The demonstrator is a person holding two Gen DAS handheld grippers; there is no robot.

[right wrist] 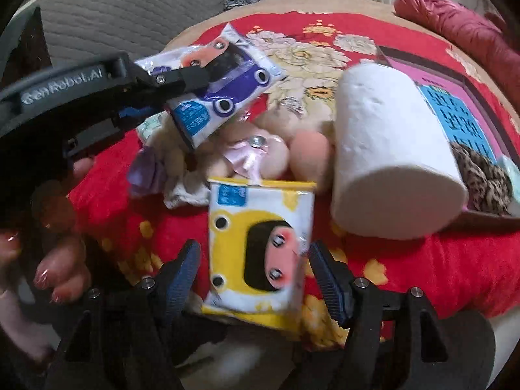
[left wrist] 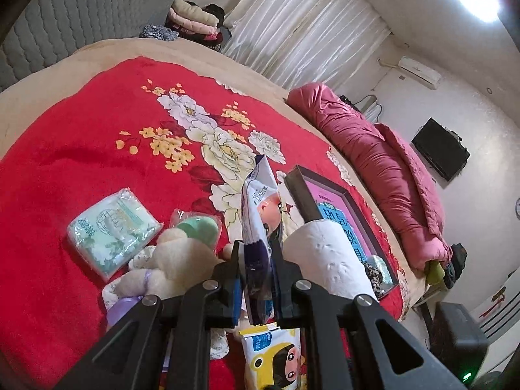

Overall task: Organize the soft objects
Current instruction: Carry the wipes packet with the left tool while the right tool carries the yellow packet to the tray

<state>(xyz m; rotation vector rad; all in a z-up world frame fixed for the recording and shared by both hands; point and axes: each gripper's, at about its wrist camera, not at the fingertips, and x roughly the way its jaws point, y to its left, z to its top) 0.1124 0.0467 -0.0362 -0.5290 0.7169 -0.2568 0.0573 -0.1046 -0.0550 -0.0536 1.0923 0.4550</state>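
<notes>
My left gripper (right wrist: pixel 195 76) is clamped on the purple tissue pack (right wrist: pixel 224 87), lifted at ten o'clock. My right gripper (right wrist: pixel 252 279) stands wide around the yellow tissue pack (right wrist: pixel 260 247), pads not touching it. Only leopard cloth (right wrist: pixel 481 175) sits in the box (right wrist: pixel 471 84) at three o'clock; paper roll (right wrist: pixel 390 162), plush toys (right wrist: pixel 256 156) and green pack (left wrist: pixel 113 227) remain, so I judge it early.

On the bed's red flowered fleece blanket (left wrist: pixel 81 162), a yellow cartoon-face tissue pack (right wrist: pixel 260 247) lies nearest, between the right gripper's (right wrist: pixel 253 276) spread fingers (right wrist: pixel 182 269). Behind it sits a heap of cream plush toys (right wrist: pixel 256 152). Right of the heap, a white toilet-paper roll (right wrist: pixel 393 162) leans on a shallow dark-rimmed cardboard box (right wrist: pixel 471 104), apparently overlapping its edge. Left of the heap lies a clear-wrapped green-printed tissue packet (left wrist: pixel 112 229). Above the heap, the left gripper (left wrist: pixel 256 256) holds a purple cartoon tissue pack (right wrist: pixel 224 87).
</notes>
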